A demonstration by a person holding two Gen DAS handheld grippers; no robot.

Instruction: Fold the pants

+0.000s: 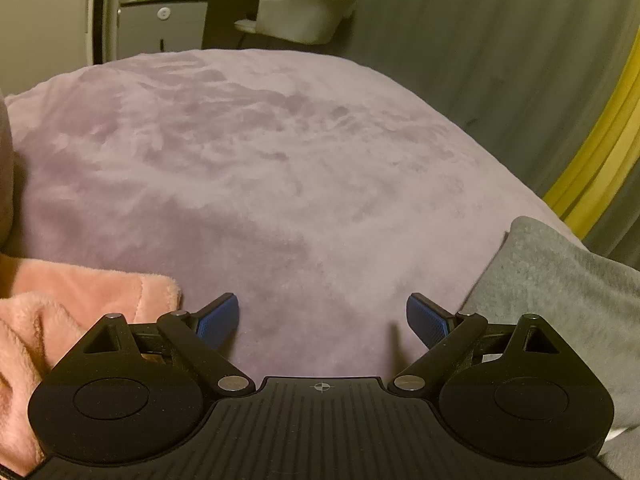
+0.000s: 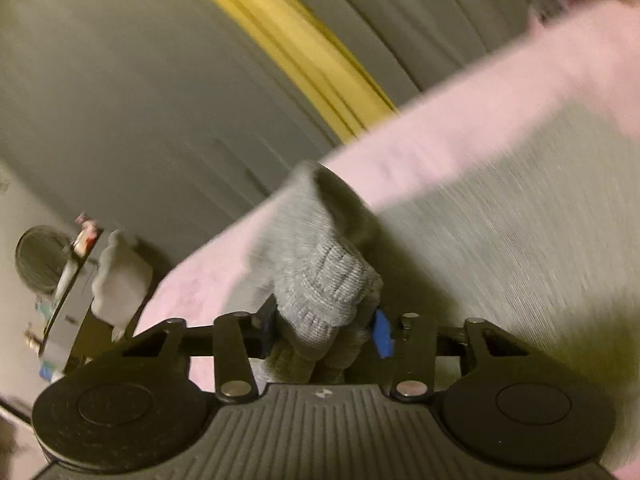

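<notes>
Grey pants (image 2: 500,248) lie spread over the pink blanket (image 2: 460,132) in the right wrist view. My right gripper (image 2: 324,326) is shut on the ribbed cuff (image 2: 320,280) of a pant leg, lifted off the bed, the blue pads pressing the bunched knit from both sides. In the left wrist view another part of the grey pants (image 1: 560,280) lies at the right edge. My left gripper (image 1: 322,320) hangs open above the pink blanket (image 1: 260,160), nothing between its blue pads.
A fluffy peach fabric (image 1: 60,312) lies at the left beside my left gripper. Grey curtains with a yellow stripe (image 1: 600,136) hang past the bed's right side. A pale chair (image 1: 304,12) and a cabinet (image 1: 160,28) stand beyond the far edge.
</notes>
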